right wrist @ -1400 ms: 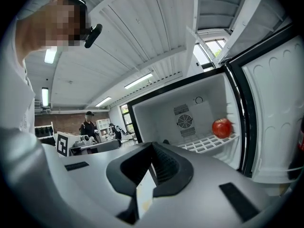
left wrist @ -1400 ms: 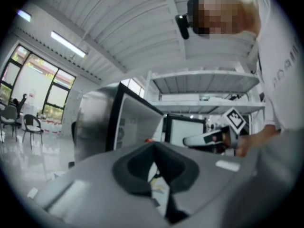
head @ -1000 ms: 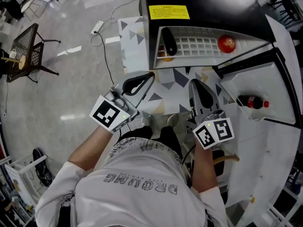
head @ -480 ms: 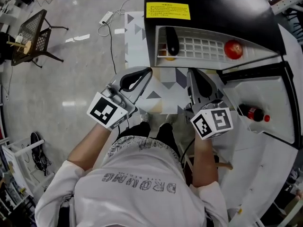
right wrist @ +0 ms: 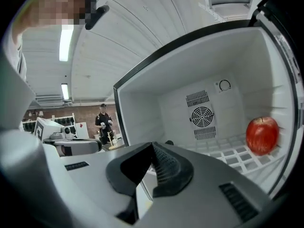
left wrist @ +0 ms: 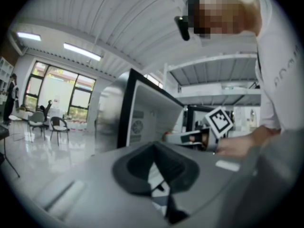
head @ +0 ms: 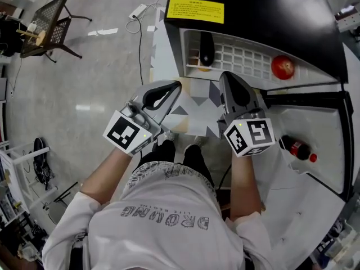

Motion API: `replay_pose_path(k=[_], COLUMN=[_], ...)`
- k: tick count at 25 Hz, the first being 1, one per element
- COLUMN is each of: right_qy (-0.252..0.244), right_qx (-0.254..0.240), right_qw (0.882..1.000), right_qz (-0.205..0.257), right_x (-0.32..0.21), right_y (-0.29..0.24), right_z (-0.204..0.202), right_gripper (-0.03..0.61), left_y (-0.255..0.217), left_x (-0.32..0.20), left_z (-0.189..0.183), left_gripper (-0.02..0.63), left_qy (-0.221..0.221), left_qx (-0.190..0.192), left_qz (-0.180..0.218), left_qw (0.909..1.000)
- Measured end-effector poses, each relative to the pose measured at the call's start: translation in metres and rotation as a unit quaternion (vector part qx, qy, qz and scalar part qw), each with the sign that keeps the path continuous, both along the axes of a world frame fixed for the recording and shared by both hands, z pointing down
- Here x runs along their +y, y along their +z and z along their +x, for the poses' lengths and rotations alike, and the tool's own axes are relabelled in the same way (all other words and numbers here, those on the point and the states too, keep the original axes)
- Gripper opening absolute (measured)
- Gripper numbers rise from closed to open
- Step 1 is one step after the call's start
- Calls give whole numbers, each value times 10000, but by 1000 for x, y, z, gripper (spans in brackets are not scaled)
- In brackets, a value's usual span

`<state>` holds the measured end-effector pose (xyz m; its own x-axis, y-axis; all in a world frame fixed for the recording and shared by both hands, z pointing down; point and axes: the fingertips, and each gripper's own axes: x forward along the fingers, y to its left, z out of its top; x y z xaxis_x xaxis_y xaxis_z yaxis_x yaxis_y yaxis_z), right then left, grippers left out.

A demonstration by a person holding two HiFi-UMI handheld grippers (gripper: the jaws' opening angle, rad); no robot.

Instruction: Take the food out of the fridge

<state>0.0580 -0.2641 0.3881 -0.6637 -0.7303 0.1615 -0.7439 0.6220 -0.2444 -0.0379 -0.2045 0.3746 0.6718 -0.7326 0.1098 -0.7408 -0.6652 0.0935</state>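
We judge the step in hand to be the approach: the fridge (head: 253, 4) stands open and nothing has been picked up yet.

Tongs:
- The left gripper (head: 178, 85) has its jaws together and holds nothing. It is in front of the cabinet's left edge, outside the opening.
- The right gripper (head: 224, 75) also has its jaws pressed together and is empty. Its tip is at the front edge of the wire shelf (head: 242, 58).

Food:
- The apple (head: 282, 66) rests on the wire shelf at its right end, near the open door (head: 315, 122). In the right gripper view the apple (right wrist: 261, 135) lies well to the right of the jaw line, not in front of it.
- A dark oblong item (head: 206, 48) lies at the shelf's left end.
- An orange item (head: 198, 67) sits just beside the dark one. It is mostly hidden, and we cannot tell what it is.
- A bottle (head: 295, 149) stands in the door compartment.

Next move, as we judge it:
1. Part the right jaws wider than the apple.
2. Swing the right gripper towards the apple until it sits on the jaw line.
3. Advance until the pads flank the apple's widest part, then close on it.

The apple is round and may roll on the wire shelf if it is nudged off-centre.
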Motion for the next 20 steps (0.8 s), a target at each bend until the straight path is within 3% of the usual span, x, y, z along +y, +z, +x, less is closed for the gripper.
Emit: replay_pose_path(k=[12,20], right_qy=[-283,-289], right_qx=[207,309], right_qw=[9993,9991], right_qz=[-86,-90], right_x=[-28,-41], right_y=[25,32], right_z=[-19,-31], right_gripper=[23,99], left_y=[9,19], left_x=[5,10], left_z=[-7,-17], left_gripper=[8,8], left_qy=[-412,-595], left_qx=[-68,-35], left_qz=[-104,-219], left_qw=[9991,9980])
